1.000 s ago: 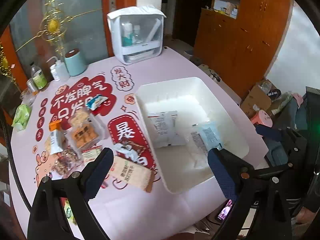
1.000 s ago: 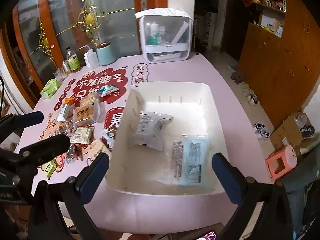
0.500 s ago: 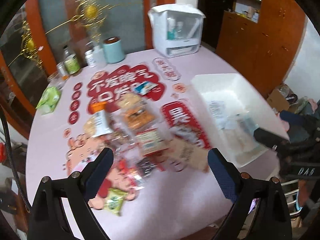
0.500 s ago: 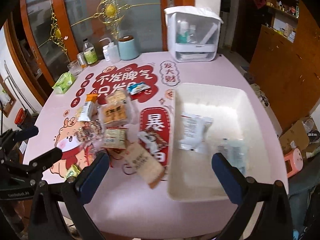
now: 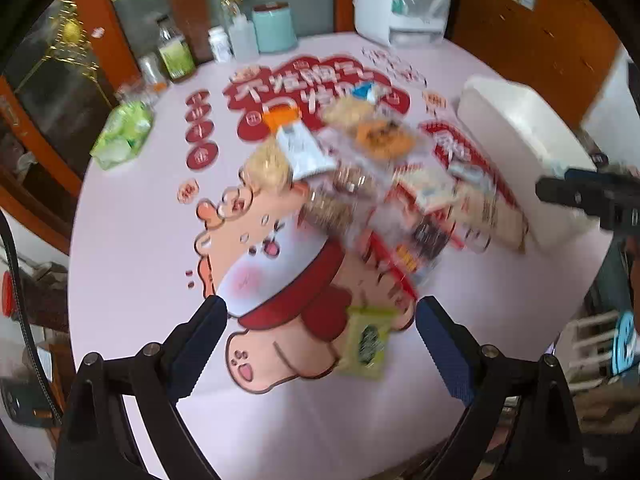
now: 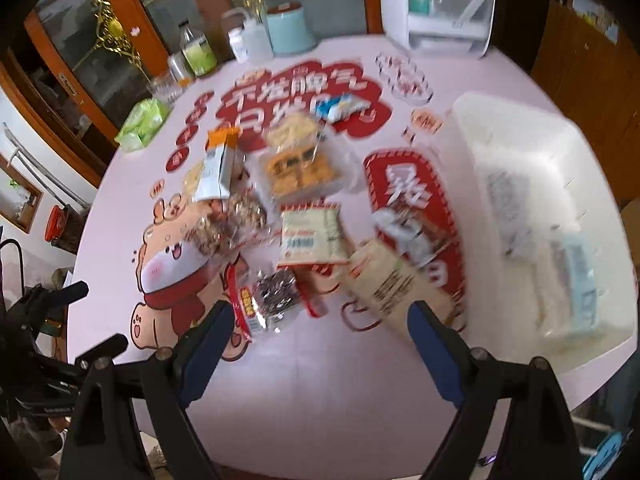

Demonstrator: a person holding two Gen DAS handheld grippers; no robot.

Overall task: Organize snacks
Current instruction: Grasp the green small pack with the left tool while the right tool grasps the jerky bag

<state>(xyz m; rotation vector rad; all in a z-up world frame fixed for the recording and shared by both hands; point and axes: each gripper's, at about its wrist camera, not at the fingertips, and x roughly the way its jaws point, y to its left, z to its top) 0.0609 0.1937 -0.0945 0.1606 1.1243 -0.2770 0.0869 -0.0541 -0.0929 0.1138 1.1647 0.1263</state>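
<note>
A pile of snack packets (image 5: 360, 184) lies on the pink table, blurred by motion. My left gripper (image 5: 320, 320) hangs open above the table's near side, and a green packet (image 5: 366, 340) lies on the table below its gap, untouched. My right gripper (image 6: 318, 316) has its jaws closing with nothing between them. A foil packet (image 6: 276, 296) and a brown paper packet (image 6: 384, 280) lie just beyond its fingertips. The white bin (image 6: 520, 128) on the right holds two clear packets (image 6: 580, 272). The left gripper's frame shows at the lower left of the right wrist view.
At the table's far edge stand a white dispenser box (image 6: 436, 4), a teal canister (image 6: 290, 32), bottles (image 6: 196, 50) and a green tissue pack (image 6: 142, 124). Wooden cabinets stand behind on the right. The table's rim curves close below both grippers.
Both views have swung left from the white bin to the snack pile, and both grippers have come lower over the table. The right jaws stand slightly narrower.
</note>
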